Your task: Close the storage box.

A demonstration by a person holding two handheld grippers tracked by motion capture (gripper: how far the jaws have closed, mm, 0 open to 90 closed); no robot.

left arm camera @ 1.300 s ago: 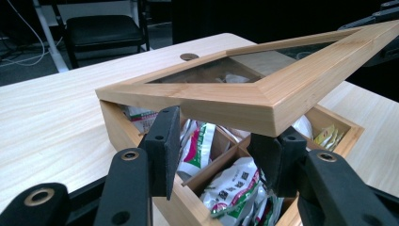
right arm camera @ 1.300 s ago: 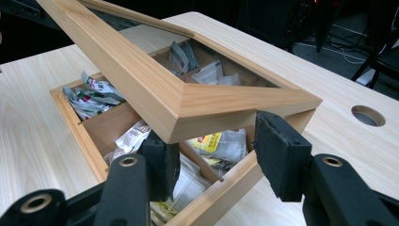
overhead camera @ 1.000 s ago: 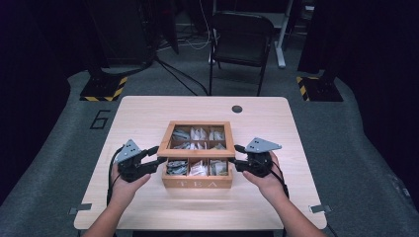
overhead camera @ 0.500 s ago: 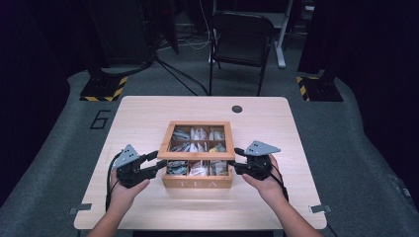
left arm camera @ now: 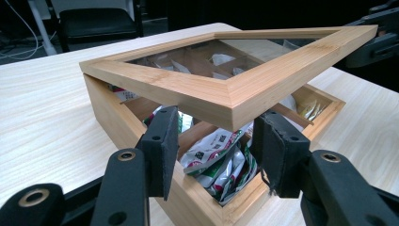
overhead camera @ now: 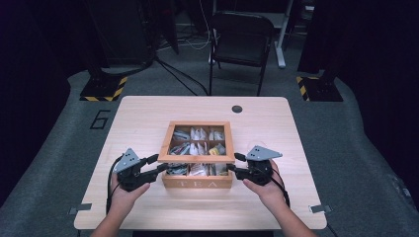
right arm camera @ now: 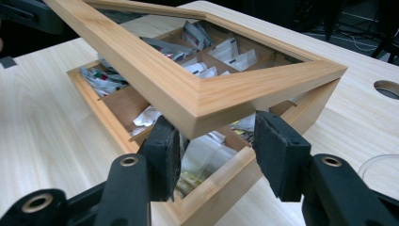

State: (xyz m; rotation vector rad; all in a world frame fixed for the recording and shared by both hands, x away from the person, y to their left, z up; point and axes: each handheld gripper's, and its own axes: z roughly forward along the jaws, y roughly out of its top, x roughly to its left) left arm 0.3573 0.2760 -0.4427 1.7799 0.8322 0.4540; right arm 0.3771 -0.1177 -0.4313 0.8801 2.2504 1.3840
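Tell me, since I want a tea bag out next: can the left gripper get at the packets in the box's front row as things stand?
Probably not yet. The left gripper is under the lid's front corner, propping it up; the packets lie just beyond in the box, but reaching in would drop the lid.

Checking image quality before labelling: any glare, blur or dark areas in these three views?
High view: table evenly lit, surroundings nearly black, picture soft, the tea box contents hard to read. Left gripper view: the lid sharp, glass pane mildly reflective, near jaws slightly soft. Right gripper view: lid edge a little blurred, background dark; no strong glare.
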